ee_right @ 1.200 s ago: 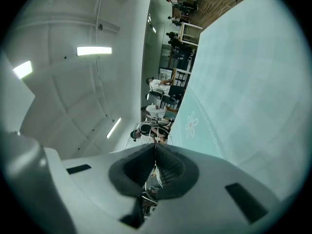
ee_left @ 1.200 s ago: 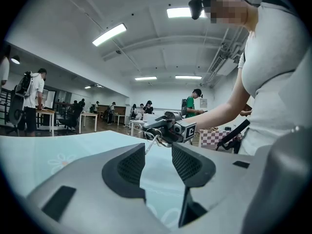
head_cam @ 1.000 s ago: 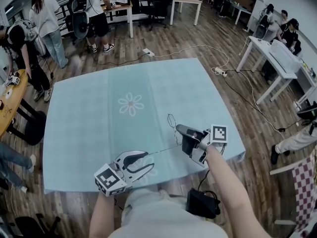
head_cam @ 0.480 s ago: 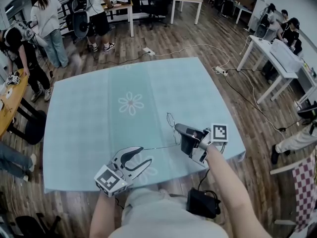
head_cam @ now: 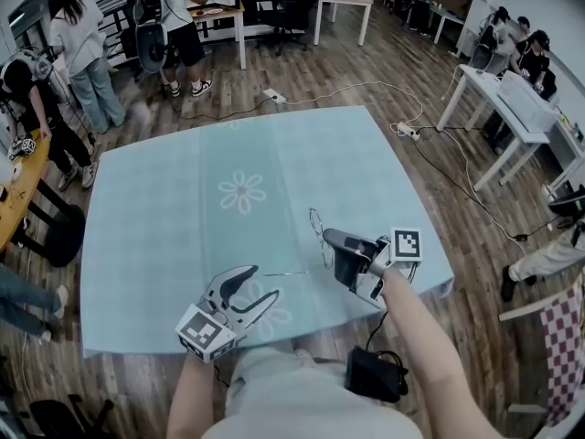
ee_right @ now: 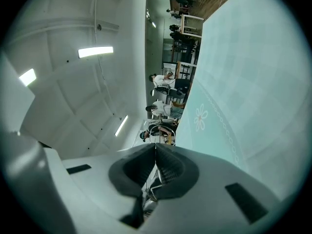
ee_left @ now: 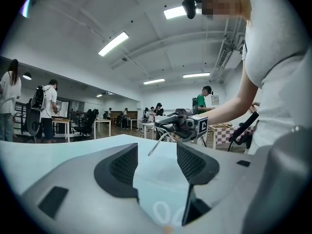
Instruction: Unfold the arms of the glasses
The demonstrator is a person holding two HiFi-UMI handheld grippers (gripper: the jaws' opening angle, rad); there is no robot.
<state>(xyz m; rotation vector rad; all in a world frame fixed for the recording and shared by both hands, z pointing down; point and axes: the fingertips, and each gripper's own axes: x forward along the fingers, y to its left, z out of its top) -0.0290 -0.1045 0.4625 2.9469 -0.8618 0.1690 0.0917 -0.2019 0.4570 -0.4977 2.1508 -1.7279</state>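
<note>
Thin wire-framed glasses point(head_cam: 316, 219) hang just above the blue tablecloth point(head_cam: 183, 227), near its front right. My right gripper point(head_cam: 329, 238) is shut on the frame by the lenses; in the right gripper view its jaws point(ee_right: 155, 147) pinch a thin wire, with more frame point(ee_right: 151, 191) below them. One arm of the glasses point(head_cam: 283, 273) sticks out to the left. My left gripper point(head_cam: 265, 282) sits at that arm's tip with its jaws opening. In the left gripper view the arm tip point(ee_left: 155, 146) lies ahead of the gap point(ee_left: 157, 152), and neither pad touches it.
The cloth carries a flower print point(head_cam: 241, 192). A black bag point(head_cam: 375, 375) lies on the floor under the table's front edge. Cables point(head_cam: 402, 131) run across the wooden floor. White desks point(head_cam: 512, 108) stand to the right, and people stand at the back left.
The left gripper's jaws have widened and come off the arm's tip. The glasses' arm now points further out to the left. The right gripper has stayed put.
</note>
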